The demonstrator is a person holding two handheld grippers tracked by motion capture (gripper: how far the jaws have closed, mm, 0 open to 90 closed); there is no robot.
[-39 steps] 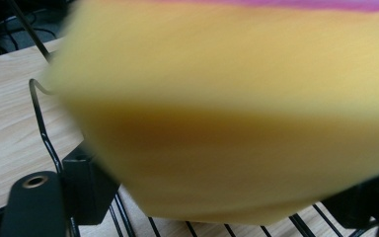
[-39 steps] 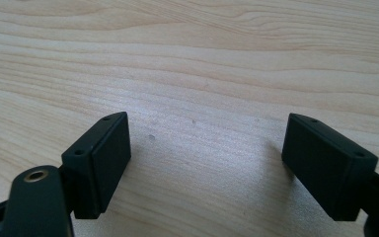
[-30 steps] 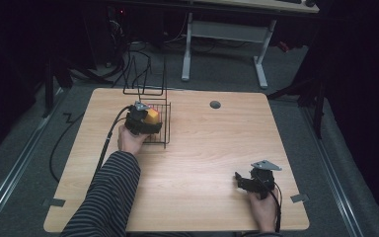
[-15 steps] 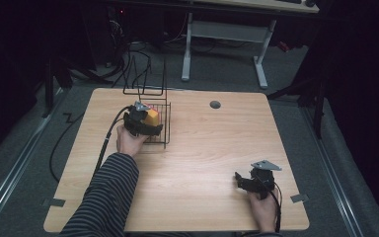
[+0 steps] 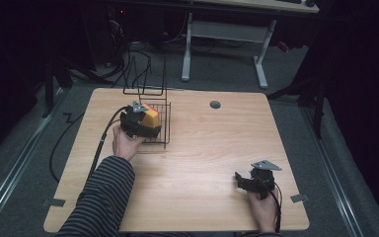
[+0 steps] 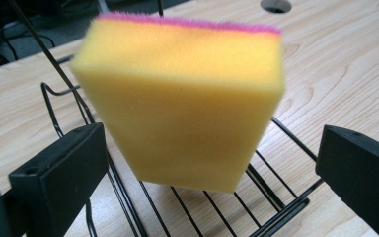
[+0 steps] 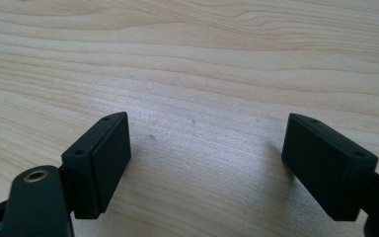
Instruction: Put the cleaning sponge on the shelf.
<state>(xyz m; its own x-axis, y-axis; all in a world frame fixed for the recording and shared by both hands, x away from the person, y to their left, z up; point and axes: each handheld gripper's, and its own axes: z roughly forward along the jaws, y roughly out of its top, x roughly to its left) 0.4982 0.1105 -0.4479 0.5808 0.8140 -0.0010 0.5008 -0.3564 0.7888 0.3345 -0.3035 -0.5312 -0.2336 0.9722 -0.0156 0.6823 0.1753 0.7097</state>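
Observation:
A yellow sponge (image 5: 151,116) with a pink scouring face stands tilted inside a black wire rack (image 5: 164,134) at the table's back left. My left gripper (image 5: 141,125) is at the rack's near side. In the left gripper view the sponge (image 6: 182,103) sits between the wide-apart jaws of my left gripper (image 6: 212,148) without touching either one, above the rack's wires (image 6: 276,197). My right gripper (image 5: 243,180) rests low at the table's front right. In the right gripper view my right gripper (image 7: 205,148) is open over bare wood.
The rack's tall wire loops (image 5: 145,74) rise behind it at the table's back edge. A round cable hole (image 5: 215,104) lies at the back centre. The left gripper's cable (image 5: 101,143) trails off the left side. A second desk's legs (image 5: 259,59) stand beyond the table.
The left hand and gripper have shifted slightly toward the near left at the rack. The sponge stays in the rack. The right gripper has not moved.

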